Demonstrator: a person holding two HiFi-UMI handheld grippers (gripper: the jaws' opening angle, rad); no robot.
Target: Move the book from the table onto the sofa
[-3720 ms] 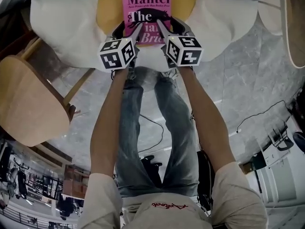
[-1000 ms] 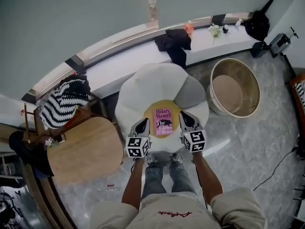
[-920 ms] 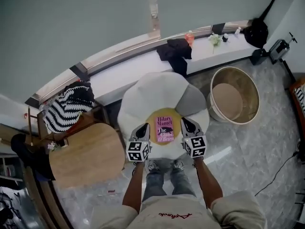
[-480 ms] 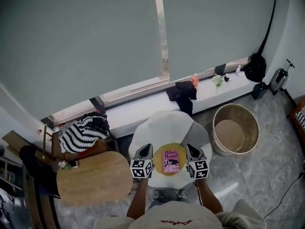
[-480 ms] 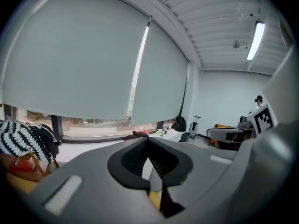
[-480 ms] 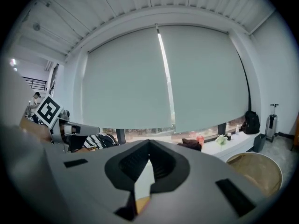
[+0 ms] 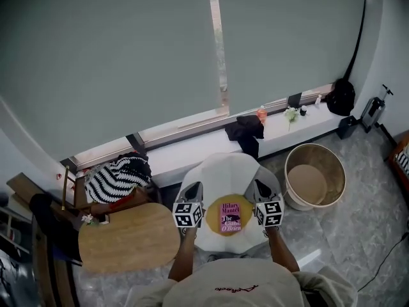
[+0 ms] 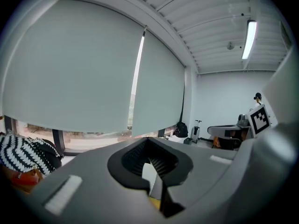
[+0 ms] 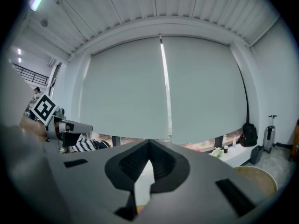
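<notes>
Seen from above, a person stands facing a white, petal-shaped sofa (image 7: 223, 171) set below a wide window with grey blinds. A pink book (image 7: 231, 217) lies flat, cover up, on a round yellow cushion (image 7: 213, 215) in the middle of the sofa seat.

The left hand-held gripper (image 7: 194, 188) and the right hand-held gripper (image 7: 259, 186) are held out roughly level over the seat. There is 1 on each side of the book, and both are clear of it. In each gripper's own view the 2 jaws are pressed together with nothing between them, and they point toward the blinds.

To the person's left stands a wooden counter (image 7: 128, 238) with rounded corners. A black-and-white striped bundle (image 7: 118, 176) sits just beyond it. To the right of the sofa, a round beige tub (image 7: 314, 178) stands on the grey marble floor (image 7: 358, 235).

Along the white window ledge (image 7: 192, 153) behind the sofa are a black cloth (image 7: 245, 130), an orange bottle (image 7: 262, 114) and a small bunch of white flowers (image 7: 292, 113).
</notes>
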